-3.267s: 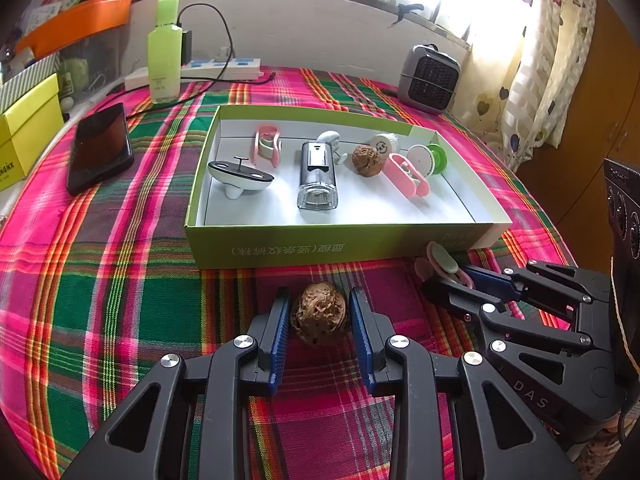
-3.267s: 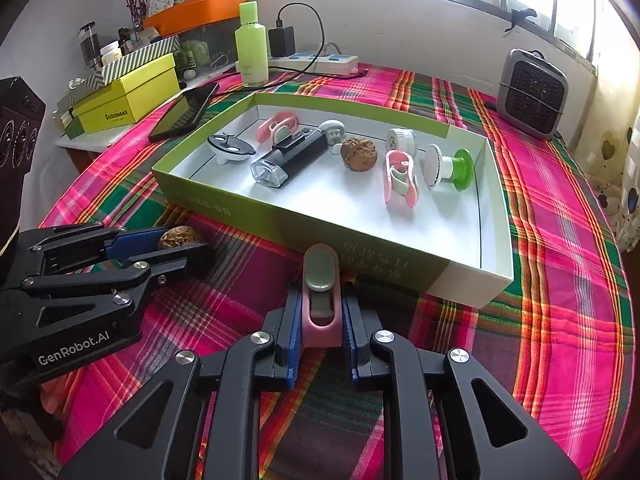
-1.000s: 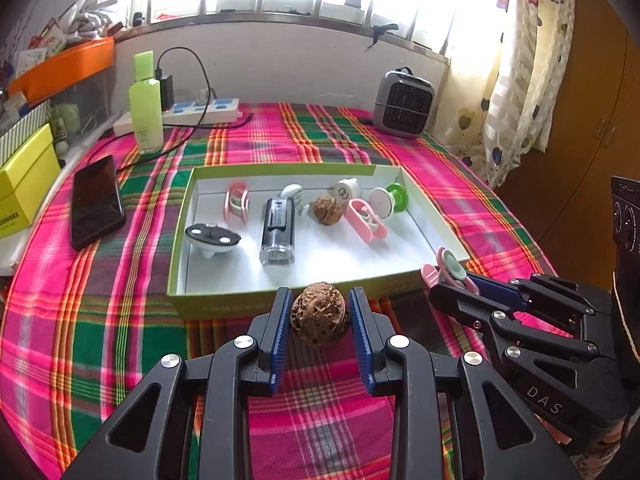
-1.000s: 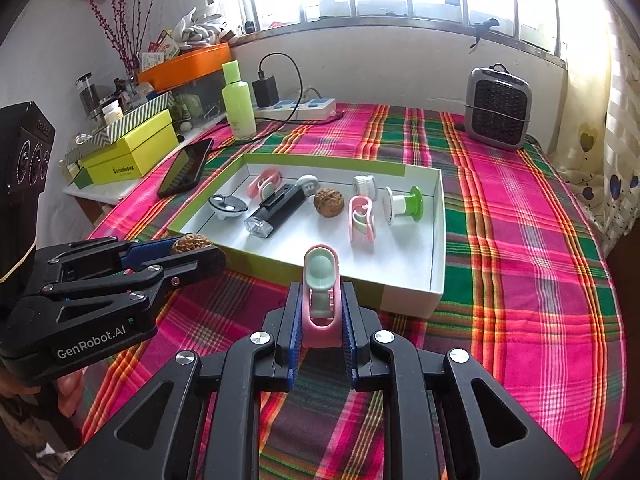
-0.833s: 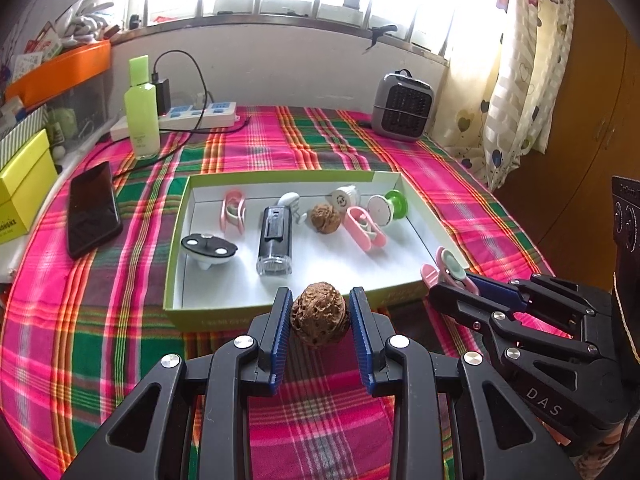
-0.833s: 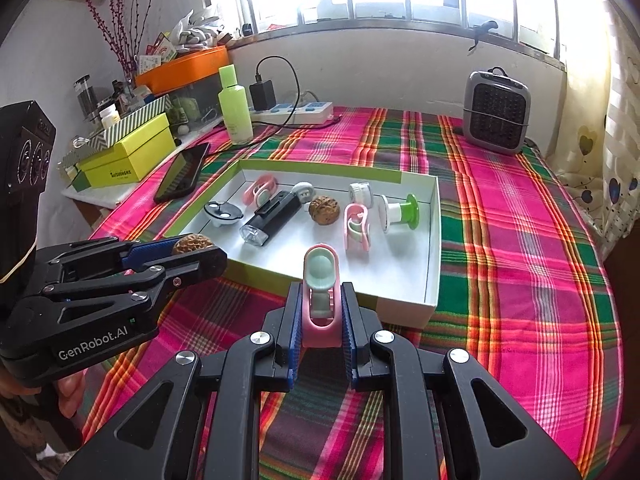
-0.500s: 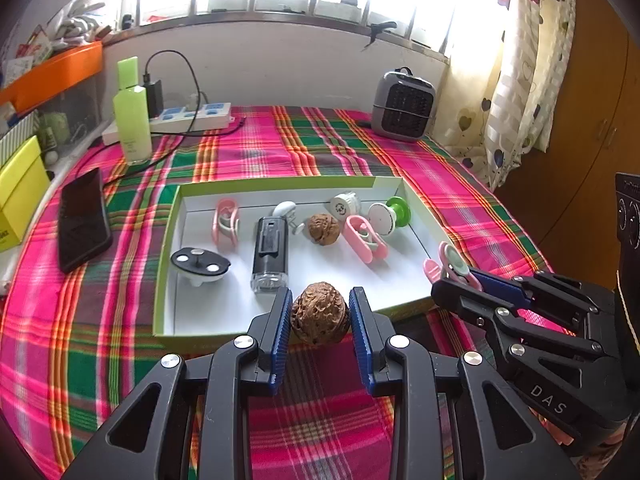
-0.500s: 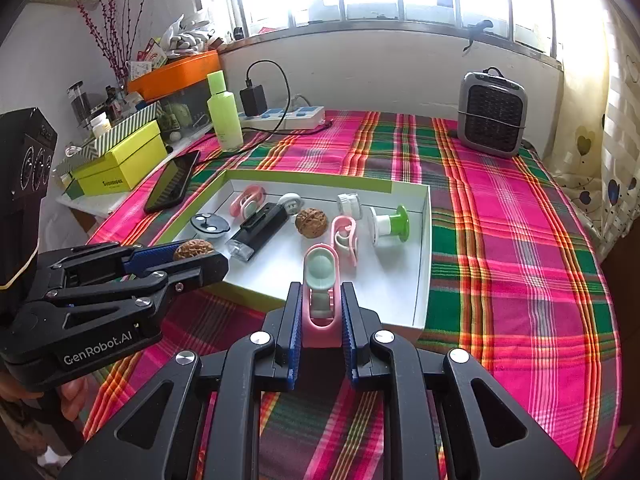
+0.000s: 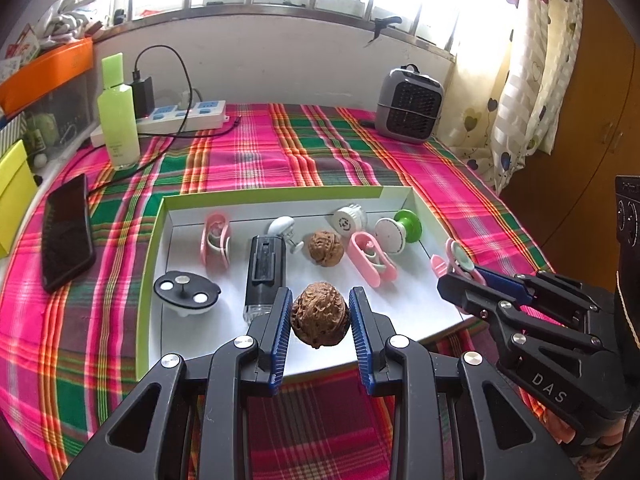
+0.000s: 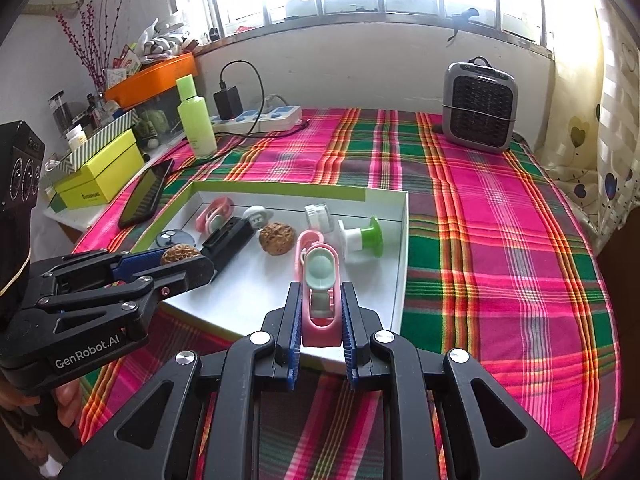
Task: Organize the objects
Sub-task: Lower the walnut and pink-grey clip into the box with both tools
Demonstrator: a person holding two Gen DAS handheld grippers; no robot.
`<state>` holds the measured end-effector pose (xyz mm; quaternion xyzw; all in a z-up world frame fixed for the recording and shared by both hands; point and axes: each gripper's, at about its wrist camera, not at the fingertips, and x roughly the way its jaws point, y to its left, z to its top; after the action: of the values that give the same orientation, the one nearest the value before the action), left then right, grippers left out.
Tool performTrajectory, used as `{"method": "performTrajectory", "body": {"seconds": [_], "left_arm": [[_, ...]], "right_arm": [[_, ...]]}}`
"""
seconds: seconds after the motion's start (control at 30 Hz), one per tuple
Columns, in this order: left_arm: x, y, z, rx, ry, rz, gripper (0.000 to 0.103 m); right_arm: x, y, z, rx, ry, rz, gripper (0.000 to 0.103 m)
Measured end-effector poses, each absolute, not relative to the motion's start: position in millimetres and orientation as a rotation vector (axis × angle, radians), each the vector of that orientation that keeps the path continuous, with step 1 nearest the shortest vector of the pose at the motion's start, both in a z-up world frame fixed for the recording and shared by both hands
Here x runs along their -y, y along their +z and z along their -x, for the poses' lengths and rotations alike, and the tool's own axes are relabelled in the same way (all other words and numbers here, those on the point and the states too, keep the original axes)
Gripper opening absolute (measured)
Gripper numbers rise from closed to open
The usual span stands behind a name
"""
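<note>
The left gripper (image 9: 320, 318) stays clamped on a walnut (image 9: 319, 314), and the right gripper (image 10: 319, 310) stays clenched on a pink clip (image 10: 321, 294). Three seconds back both sat low on the plaid tablecloth (image 9: 248, 160) short of the tray; now both hang over the near part of the white tray (image 9: 154, 240), its green front wall passing under the fingers.

The held walnut is brown, deeply wrinkled, egg-shaped, pinched between blue ribbed pads. The clip is pink with a pale green oval pad, standing upright between the pads.

The right gripper's body reads "DAS"; the left one reads "GenRobot.AI".

In the tray, at twelve o'clock from the held walnut, lies a second walnut (image 9: 326, 248); at eleven o'clock lies a black device (image 9: 265, 268); at one o'clock lies another pink clip (image 9: 372, 258).
</note>
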<state>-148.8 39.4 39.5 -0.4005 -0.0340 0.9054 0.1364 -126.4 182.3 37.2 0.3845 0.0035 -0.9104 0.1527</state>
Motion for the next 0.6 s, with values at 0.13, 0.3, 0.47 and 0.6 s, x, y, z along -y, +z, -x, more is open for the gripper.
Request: {"method": "performTrajectory", "body": {"seconds": [0.13, 0.3, 0.47, 0.6], "left_arm": [[-40.5, 36.8, 156.5, 0.098, 2.623, 1.169, 0.027], [-42.8, 31.4, 164.5, 0.094, 2.614, 1.19, 0.027], [-46.3, 28.4, 170.9, 0.084, 2.607, 1.209, 0.027], [-47.8, 25.5, 176.7, 0.088, 2.6, 1.224, 0.027]], "right_arm": [[-183.1, 36.2, 134.4, -0.025, -2.621, -1.113, 0.019], [-183.3, 33.6, 145.2, -0.04, -2.631, -1.141, 0.019], [-185.5, 28.8, 153.9, -0.026, -2.619, -1.171, 0.019], [-187.4, 23.5, 159.9, -0.008, -2.6, -1.203, 0.019]]}}
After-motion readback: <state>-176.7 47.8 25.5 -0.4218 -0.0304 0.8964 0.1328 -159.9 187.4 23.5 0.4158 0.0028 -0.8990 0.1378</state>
